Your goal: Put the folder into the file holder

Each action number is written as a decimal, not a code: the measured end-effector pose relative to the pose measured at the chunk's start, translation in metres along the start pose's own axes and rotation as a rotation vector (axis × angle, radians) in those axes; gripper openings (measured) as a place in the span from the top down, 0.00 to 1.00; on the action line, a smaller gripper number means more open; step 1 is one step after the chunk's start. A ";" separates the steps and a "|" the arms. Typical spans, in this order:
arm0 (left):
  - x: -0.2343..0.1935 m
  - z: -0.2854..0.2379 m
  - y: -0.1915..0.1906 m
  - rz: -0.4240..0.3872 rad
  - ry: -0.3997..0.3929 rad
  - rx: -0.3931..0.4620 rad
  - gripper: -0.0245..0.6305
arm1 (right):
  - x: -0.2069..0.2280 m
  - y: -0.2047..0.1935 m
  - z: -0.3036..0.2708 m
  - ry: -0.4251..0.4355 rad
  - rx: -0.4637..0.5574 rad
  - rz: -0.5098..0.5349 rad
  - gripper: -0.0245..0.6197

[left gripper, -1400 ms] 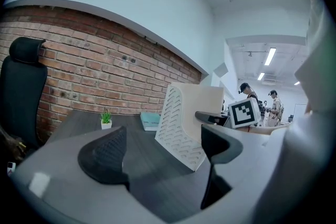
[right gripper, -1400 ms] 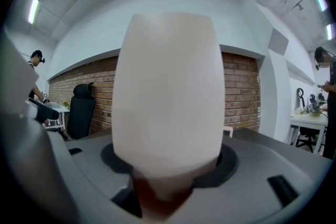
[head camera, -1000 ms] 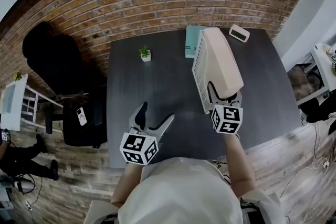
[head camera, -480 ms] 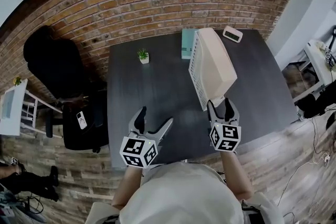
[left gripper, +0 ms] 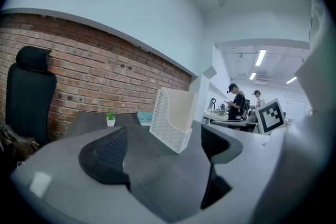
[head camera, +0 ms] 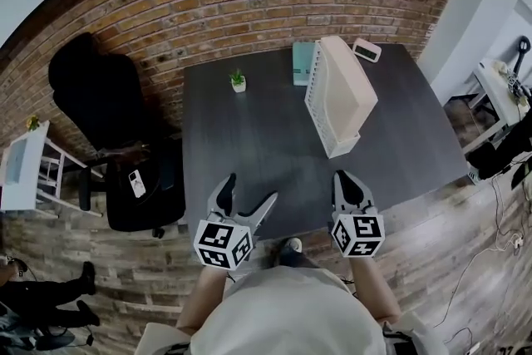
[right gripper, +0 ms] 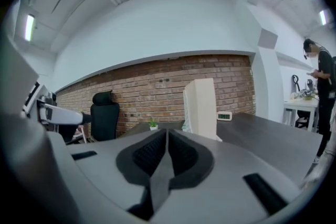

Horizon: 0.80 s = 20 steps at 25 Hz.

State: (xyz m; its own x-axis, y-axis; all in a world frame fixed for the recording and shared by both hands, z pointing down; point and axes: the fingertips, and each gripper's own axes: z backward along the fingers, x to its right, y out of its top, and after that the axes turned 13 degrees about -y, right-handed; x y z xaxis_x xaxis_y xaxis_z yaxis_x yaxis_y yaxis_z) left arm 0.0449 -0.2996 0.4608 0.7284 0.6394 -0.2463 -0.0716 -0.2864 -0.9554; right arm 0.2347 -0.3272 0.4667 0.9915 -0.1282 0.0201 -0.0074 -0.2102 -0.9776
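Down at the near edge of the table (head camera: 249, 137), the left gripper (head camera: 249, 189) hangs with its jaws spread and nothing between them, just as it was a second ago. Mid-table, the cream folder (head camera: 349, 83) now stands in the white holder (head camera: 318, 108) with nobody touching it. Over on the right, the right gripper (head camera: 347, 181) has let go and backed off to the edge, jaws closing on nothing, pads meeting, so the job looks done.
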 end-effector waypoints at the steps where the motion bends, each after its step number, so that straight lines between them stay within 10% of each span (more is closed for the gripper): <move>1: 0.003 0.010 -0.003 0.002 -0.003 -0.004 0.29 | -0.007 0.000 0.009 0.006 0.002 -0.002 0.94; 20: 0.077 0.194 -0.065 0.010 0.036 0.026 0.69 | -0.109 -0.038 0.212 0.045 0.050 -0.015 0.95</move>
State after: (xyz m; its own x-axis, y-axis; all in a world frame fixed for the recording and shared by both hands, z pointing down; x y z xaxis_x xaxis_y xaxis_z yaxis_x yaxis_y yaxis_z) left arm -0.0269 -0.0934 0.4728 0.7512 0.6106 -0.2507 -0.0967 -0.2738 -0.9569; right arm 0.1546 -0.0996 0.4573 0.9847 -0.1687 0.0431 0.0151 -0.1635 -0.9864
